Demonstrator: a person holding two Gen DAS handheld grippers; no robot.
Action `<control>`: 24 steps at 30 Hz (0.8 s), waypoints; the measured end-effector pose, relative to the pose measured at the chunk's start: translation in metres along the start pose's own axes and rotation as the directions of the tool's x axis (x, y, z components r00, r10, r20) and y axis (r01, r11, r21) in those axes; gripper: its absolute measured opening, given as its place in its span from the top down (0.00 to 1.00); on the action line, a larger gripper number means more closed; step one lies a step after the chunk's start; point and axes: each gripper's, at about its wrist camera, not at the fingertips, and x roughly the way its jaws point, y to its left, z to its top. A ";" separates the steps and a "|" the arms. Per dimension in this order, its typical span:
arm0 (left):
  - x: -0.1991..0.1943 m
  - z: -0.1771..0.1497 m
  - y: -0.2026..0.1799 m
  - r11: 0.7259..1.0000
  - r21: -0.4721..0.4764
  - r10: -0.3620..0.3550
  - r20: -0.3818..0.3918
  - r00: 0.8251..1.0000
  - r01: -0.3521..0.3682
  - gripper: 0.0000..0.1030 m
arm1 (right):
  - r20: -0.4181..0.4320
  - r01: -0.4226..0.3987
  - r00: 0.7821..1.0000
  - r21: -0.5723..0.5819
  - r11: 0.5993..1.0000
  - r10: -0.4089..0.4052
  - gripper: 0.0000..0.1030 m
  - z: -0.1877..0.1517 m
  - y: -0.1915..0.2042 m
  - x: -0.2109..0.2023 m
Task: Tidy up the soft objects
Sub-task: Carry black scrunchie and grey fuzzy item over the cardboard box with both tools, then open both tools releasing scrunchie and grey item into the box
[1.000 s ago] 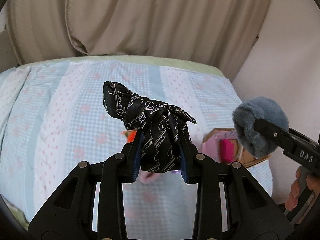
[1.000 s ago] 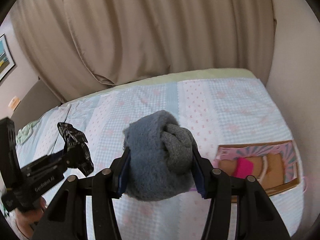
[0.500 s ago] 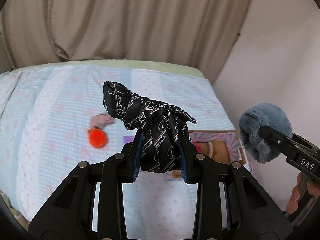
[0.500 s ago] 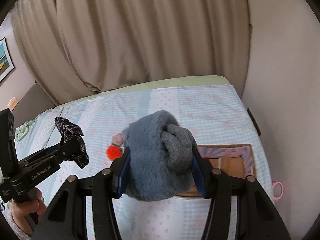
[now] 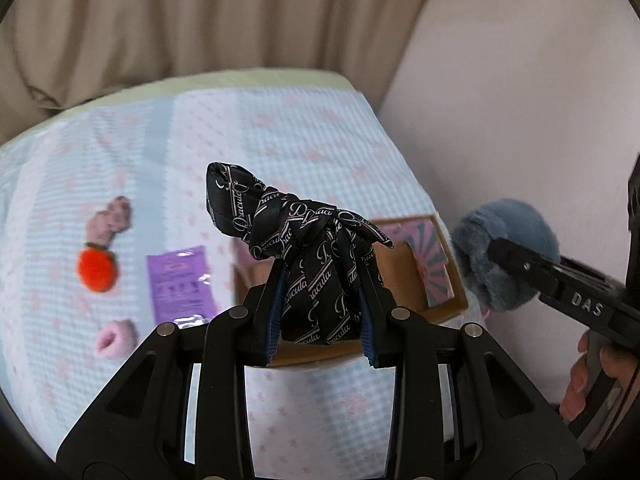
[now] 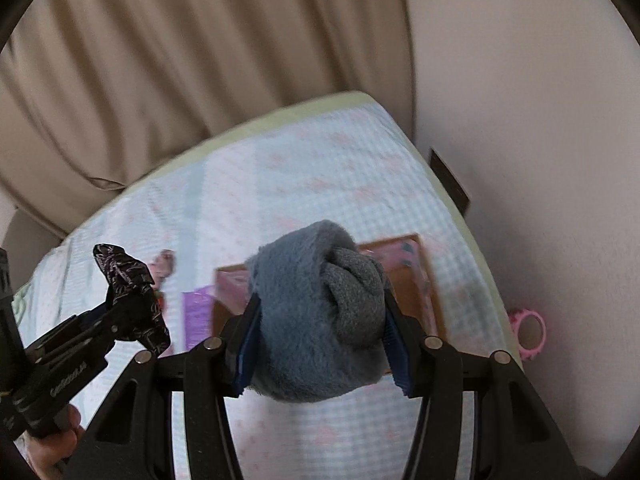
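Observation:
My left gripper point(image 5: 320, 320) is shut on a black knotted scarf with white lettering point(image 5: 308, 248), held in the air above the bed; it also shows in the right wrist view point(image 6: 132, 300). My right gripper point(image 6: 320, 344) is shut on a rolled grey-blue fuzzy sock point(image 6: 316, 312), also seen at the right of the left wrist view point(image 5: 504, 256). Both hang over a brown cardboard box with a pink patterned lining point(image 5: 436, 264) near the bed's right edge point(image 6: 424, 280).
On the checked blue-and-pink bedspread point(image 5: 280, 128) lie an orange pom-pom toy point(image 5: 98, 270), a pink-brown soft toy point(image 5: 110, 222), a pink scrunchie point(image 5: 114, 338) and a purple packet point(image 5: 180, 282). A wall stands right; beige curtains point(image 6: 200, 60) behind. A pink ring point(image 6: 530, 330) lies on the floor.
Both grippers have swung right and forward with their loads. The box and the small items on the bed now sit closer and more central in both views.

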 end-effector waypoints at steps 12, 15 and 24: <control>0.144 -0.023 -0.046 0.993 0.113 -0.005 -0.244 0.970 0.033 0.72 | -0.185 0.061 0.981 0.023 0.998 -0.056 0.52 -0.009 -0.049 0.092; 0.176 -0.030 -0.053 0.988 0.153 0.014 -0.297 0.955 0.033 0.72 | -0.229 0.063 0.972 0.031 0.998 -0.054 0.52 -0.014 -0.056 0.110; 0.226 -0.042 -0.054 0.969 0.236 0.031 -0.421 0.906 0.077 0.28 | -0.278 0.061 0.959 0.042 0.997 -0.047 0.13 -0.018 -0.067 0.143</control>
